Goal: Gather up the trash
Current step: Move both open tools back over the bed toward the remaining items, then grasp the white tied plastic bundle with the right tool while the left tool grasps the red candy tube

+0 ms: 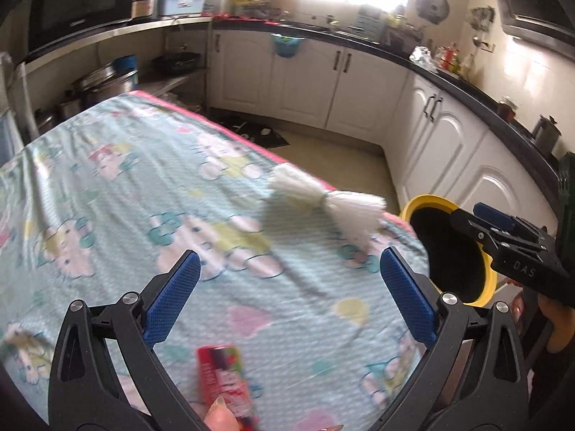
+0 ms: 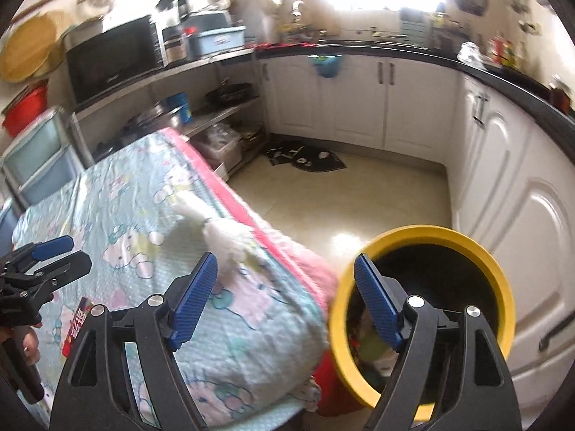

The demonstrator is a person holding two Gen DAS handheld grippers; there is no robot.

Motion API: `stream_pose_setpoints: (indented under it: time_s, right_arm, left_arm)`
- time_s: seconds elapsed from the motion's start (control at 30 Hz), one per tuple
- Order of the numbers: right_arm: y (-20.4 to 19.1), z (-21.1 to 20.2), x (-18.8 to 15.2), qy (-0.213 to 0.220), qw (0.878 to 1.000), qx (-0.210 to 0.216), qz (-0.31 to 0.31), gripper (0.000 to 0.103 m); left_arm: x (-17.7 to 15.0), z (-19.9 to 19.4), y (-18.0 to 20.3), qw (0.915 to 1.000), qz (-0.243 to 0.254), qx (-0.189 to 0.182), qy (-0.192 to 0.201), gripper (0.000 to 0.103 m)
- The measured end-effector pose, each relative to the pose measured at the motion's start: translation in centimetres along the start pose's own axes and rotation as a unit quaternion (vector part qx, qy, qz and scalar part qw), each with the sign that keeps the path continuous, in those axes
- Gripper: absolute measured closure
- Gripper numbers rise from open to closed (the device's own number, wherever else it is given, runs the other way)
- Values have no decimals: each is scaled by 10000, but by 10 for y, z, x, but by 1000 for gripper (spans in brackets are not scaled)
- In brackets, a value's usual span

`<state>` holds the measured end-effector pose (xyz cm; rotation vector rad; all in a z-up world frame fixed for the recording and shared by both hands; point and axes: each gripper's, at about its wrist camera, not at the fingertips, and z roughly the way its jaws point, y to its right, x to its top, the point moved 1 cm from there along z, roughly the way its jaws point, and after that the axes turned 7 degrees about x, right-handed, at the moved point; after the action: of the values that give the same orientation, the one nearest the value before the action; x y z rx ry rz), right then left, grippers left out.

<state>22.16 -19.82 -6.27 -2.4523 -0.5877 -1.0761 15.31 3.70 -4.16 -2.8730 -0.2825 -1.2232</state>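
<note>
A white twisted wrapper (image 1: 325, 199) lies near the table's right edge; it shows in the right wrist view (image 2: 219, 239) just beyond my right gripper's left finger. A red snack packet (image 1: 226, 380) lies on the cloth below my left gripper (image 1: 289, 280), which is open and empty above the table. It also shows in the right wrist view (image 2: 77, 327). My right gripper (image 2: 285, 280) is open and empty, at the table's corner beside a yellow-rimmed bin (image 2: 420, 316) with trash inside. The bin (image 1: 449, 251) stands off the table's right edge.
The table carries a light blue cartoon-print cloth (image 1: 143, 197) with a pink border (image 2: 230, 194). White cabinets (image 1: 449, 143) under a dark counter run behind and to the right. A dark mat (image 2: 305, 154) lies on the floor. Shelves with pots (image 1: 104, 82) stand at the left.
</note>
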Motion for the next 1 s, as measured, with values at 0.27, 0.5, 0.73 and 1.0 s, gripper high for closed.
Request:
stream_pose_setpoints:
  time_s: [0.27,0.5,0.73,1.0]
  right_arm:
    - [-39,53,10,-445,9969,81,-643,27]
    - [-49,98,13,-765,9946,17,-697,30]
    - [-49,109,1,-1060,9924,517,-353,91]
    - [-54,67,-18,-814,9923,922,-107,91]
  left_arm:
    - [-15,-5,-33,9996,-157,169,-186,11]
    - [-34,-5,-43,9985,-189,69,-514,11]
    - [-60,2,-39,9950,-122,-207,-971,11]
    - [-77,8,-30,9916,86,-260,-1264,43]
